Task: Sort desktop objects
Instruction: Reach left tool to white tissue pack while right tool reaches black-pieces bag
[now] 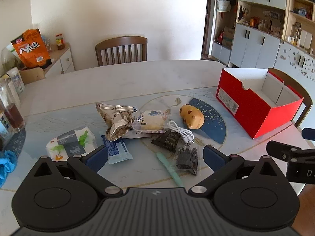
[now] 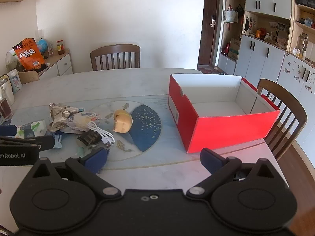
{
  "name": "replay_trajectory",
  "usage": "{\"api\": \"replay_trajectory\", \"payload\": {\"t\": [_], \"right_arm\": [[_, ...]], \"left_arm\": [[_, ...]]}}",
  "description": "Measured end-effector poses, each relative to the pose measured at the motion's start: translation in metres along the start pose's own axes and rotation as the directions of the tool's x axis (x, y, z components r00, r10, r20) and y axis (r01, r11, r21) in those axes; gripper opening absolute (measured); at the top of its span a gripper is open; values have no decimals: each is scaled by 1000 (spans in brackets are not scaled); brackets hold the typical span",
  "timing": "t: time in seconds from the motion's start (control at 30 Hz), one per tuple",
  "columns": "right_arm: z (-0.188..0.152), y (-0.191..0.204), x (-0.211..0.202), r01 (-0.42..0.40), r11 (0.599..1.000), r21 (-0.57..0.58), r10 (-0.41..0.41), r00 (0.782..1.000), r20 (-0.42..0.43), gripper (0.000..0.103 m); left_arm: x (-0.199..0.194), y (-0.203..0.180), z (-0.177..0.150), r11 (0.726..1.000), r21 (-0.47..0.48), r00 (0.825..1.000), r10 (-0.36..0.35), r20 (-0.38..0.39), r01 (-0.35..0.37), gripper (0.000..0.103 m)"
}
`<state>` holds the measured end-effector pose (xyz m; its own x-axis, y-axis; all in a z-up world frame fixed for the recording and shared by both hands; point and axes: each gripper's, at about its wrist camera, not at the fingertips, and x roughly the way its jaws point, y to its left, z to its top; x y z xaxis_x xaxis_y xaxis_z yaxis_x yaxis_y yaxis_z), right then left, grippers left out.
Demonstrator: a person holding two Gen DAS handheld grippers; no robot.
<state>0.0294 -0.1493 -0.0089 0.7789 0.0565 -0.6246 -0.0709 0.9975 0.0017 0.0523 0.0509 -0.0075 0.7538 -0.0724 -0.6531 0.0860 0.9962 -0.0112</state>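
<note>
Both jaws wide open, empty; only left cam shows green pen point(image 1: 169, 169).

From where I'm driving, the bench point(image 2: 110, 82) is wide open across the back half, so plenty of room to swing over there. The clutter pile sits front-left: silver snack bag point(image 1: 116, 120), white cable point(image 1: 182, 132), yellow toy point(image 1: 192, 117), all packed close, so not much gap between them. The red box point(image 2: 232, 129) blocks the right side, open on top, so I can drop in from above. There's a clear strip of bench between toy and box. Jars point(image 1: 11, 106) crowd the left edge.
</note>
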Motion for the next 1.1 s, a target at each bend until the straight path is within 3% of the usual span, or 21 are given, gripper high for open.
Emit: {"api": "replay_trajectory", "payload": {"t": [0.57, 0.73, 0.83, 1.1], "right_arm": [[9, 35, 29, -83, 996, -36, 83, 997, 9, 101], [12, 44, 38, -94, 994, -55, 95, 995, 8, 100], [14, 48, 44, -101, 993, -59, 101, 995, -1, 99], [12, 60, 62, -115, 992, -59, 112, 992, -52, 97]], "left_arm": [[27, 35, 7, 999, -3, 998, -47, 47, 47, 103], [32, 44, 6, 1000, 26, 997, -7, 82, 5, 103], [38, 53, 7, 1000, 13, 997, -20, 72, 19, 103], [55, 86, 3, 999, 0, 998, 38, 48, -38, 103]]}}
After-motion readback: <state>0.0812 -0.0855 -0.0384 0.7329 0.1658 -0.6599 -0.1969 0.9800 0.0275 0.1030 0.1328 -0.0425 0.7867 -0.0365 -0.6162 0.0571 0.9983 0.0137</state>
